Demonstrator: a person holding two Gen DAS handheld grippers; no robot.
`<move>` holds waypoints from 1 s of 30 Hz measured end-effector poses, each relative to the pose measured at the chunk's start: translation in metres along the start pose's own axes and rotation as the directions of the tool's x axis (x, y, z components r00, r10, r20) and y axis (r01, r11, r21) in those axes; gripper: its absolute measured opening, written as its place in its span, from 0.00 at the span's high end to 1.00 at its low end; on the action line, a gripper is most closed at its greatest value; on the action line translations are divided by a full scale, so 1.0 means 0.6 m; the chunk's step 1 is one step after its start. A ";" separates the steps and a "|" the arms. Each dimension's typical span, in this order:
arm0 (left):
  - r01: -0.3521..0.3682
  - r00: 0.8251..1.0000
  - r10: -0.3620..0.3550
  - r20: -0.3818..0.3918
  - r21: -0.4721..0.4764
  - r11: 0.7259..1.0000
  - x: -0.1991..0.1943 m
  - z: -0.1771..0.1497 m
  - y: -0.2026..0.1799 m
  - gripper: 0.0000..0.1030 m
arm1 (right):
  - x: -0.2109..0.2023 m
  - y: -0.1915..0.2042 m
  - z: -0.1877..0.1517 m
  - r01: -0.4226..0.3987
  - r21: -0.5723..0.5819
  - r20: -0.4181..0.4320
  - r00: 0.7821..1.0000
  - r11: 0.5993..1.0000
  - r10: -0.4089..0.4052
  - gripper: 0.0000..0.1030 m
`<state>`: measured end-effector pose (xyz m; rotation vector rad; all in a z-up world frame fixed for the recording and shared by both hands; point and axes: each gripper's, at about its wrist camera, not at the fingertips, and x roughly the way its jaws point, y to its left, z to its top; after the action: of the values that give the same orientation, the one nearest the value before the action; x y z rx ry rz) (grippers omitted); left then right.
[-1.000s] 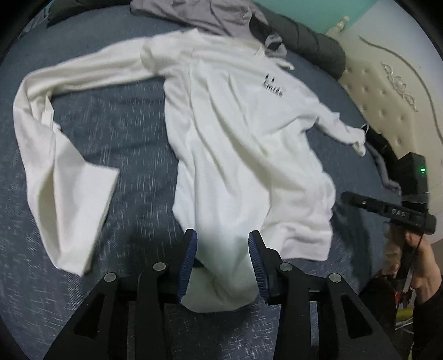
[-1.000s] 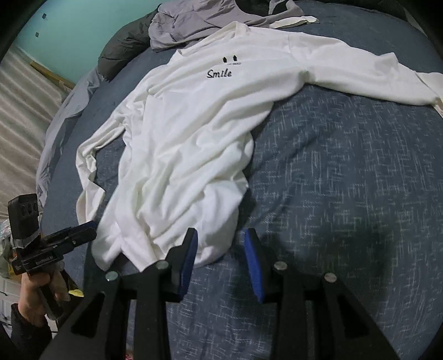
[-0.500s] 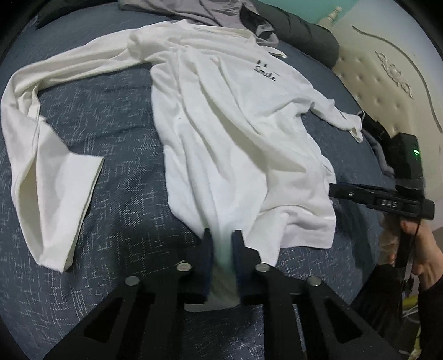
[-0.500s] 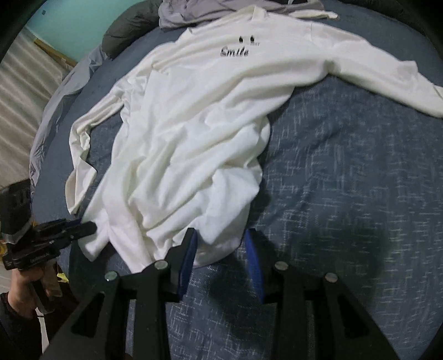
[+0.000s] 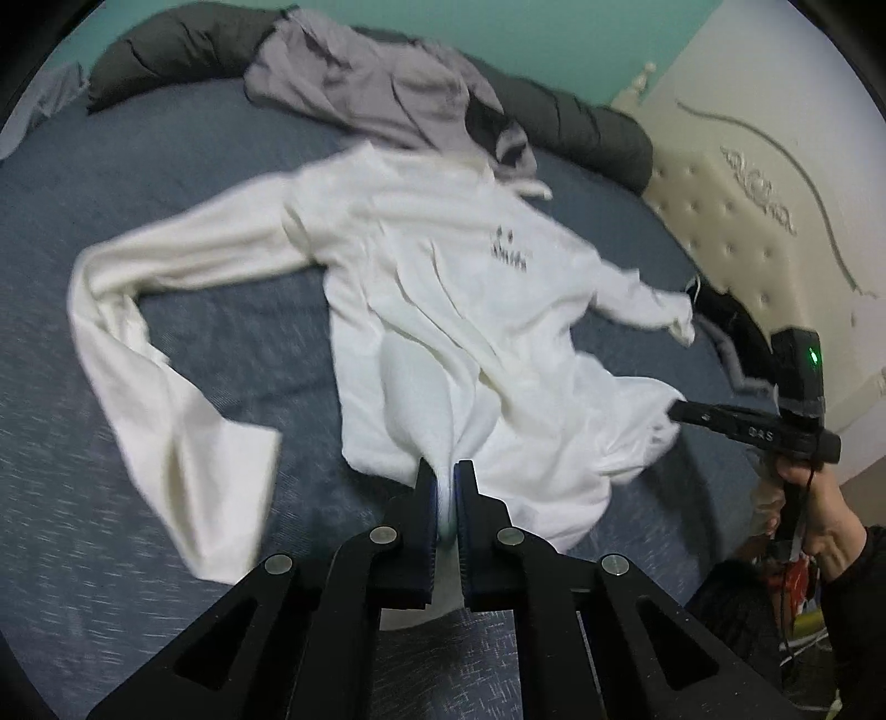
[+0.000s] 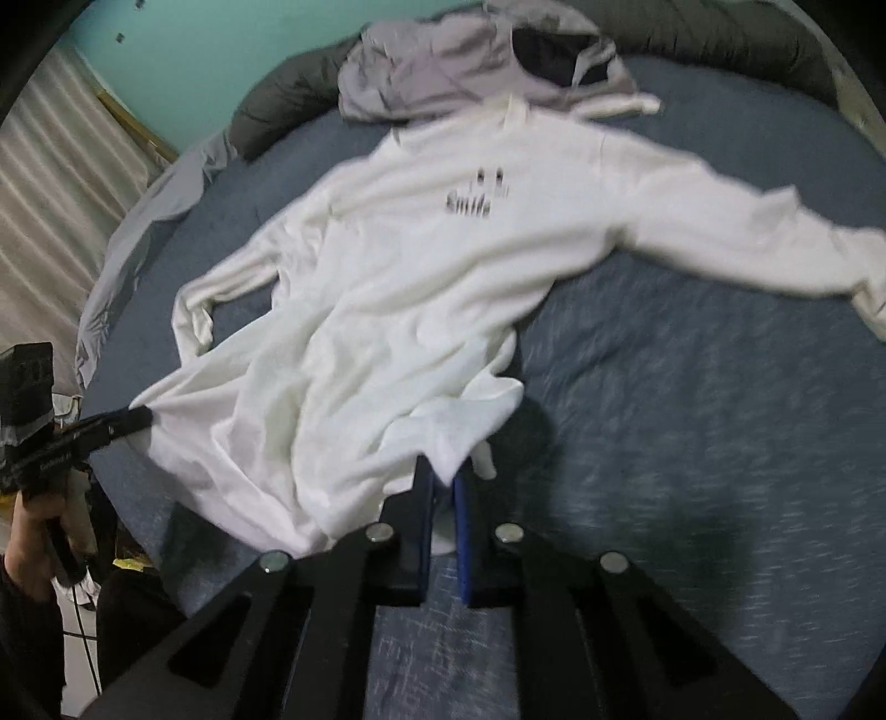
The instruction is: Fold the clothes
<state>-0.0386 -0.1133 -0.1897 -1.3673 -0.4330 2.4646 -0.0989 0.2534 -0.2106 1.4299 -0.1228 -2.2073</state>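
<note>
White long-sleeved shirt [image 5: 443,310] lies face-up on the blue bed [image 5: 166,343], extending ahead of both tongs. Left tongs [image 5: 441,481] clamped on one hem corner; right tongs [image 6: 441,476] clamped on the other, jaws closing on cloth. Hem raised off bed. Grey garment [image 6: 443,66] beyond the collar.

Support: a bed [image 5: 194,343] with a blue-grey flecked cover, cream tufted headboard [image 5: 736,221] at one end.
On it, middle: a white long-sleeved shirt [image 5: 470,288] lying face up, sleeves spread out to both sides, black print on the chest.
On it, far edge: a grey garment [image 6: 443,72] touching the shirt's collar, and a dark rolled quilt [image 5: 177,50] behind it.
</note>
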 end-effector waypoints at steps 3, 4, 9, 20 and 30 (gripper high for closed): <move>-0.025 0.999 0.025 0.022 0.008 1.000 -0.035 0.019 0.004 0.94 | -0.049 -0.003 0.007 0.013 -0.018 0.020 1.000 1.000 -0.013 0.94; -0.031 0.999 0.030 0.027 0.011 0.999 -0.045 0.024 0.005 0.94 | -0.064 -0.006 0.008 0.018 -0.024 0.026 1.000 1.000 -0.017 0.94; -0.047 0.998 0.047 0.029 0.016 0.999 -0.068 0.029 0.011 0.94 | -0.121 -0.028 -0.010 0.016 -0.035 0.027 1.000 0.999 -0.015 0.94; -0.079 0.981 0.069 -0.183 -0.050 0.996 0.057 -0.033 0.056 0.94 | -0.032 -0.152 -0.096 0.106 0.126 -0.142 0.986 0.986 -0.088 0.94; -0.073 0.975 0.059 -0.214 -0.056 0.996 0.064 -0.066 0.078 0.73 | -0.049 -0.162 -0.095 0.069 0.082 -0.080 0.995 0.994 -0.063 0.71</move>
<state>-0.0291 -0.1365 -0.2575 -1.6747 -0.4248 2.3399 -0.0744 0.3621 -0.2443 1.5843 -0.1452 -2.2200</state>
